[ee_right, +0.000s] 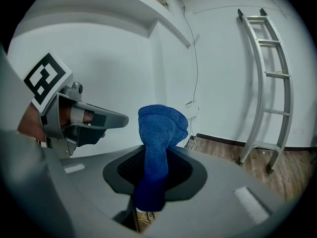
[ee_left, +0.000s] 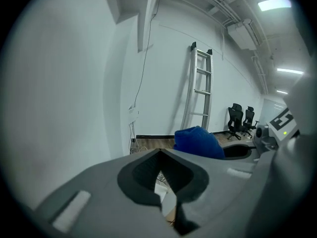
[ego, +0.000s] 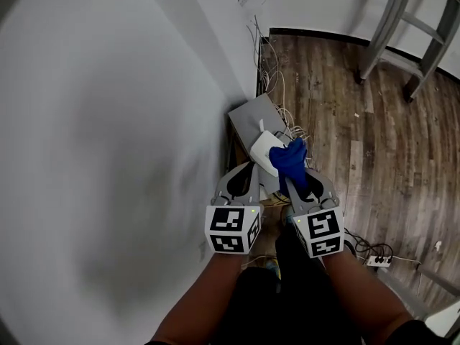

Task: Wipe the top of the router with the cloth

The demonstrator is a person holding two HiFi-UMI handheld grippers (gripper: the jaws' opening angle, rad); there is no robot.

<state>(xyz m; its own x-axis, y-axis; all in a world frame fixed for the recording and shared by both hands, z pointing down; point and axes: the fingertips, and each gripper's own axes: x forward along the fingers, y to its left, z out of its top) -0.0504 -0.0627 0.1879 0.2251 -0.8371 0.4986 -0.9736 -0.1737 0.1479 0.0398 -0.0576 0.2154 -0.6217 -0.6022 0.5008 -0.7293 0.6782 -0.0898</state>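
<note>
A white router (ego: 263, 149) lies on a grey box (ego: 254, 115) against the wall. My right gripper (ego: 292, 182) is shut on a blue cloth (ego: 292, 162), which bunches up over the router's right end. In the right gripper view the blue cloth (ee_right: 157, 148) stands up between the shut jaws. My left gripper (ego: 246, 177) hovers beside it at the router's near left corner, jaws shut with nothing in them. In the left gripper view the cloth (ee_left: 198, 142) shows just past the jaws, to the right.
A white wall (ego: 108, 121) fills the left. Tangled cables (ego: 277, 85) run behind the box. A metal ladder (ego: 410, 20) stands at the back right on the wooden floor (ego: 374, 142). A power strip (ego: 379, 260) lies at the right.
</note>
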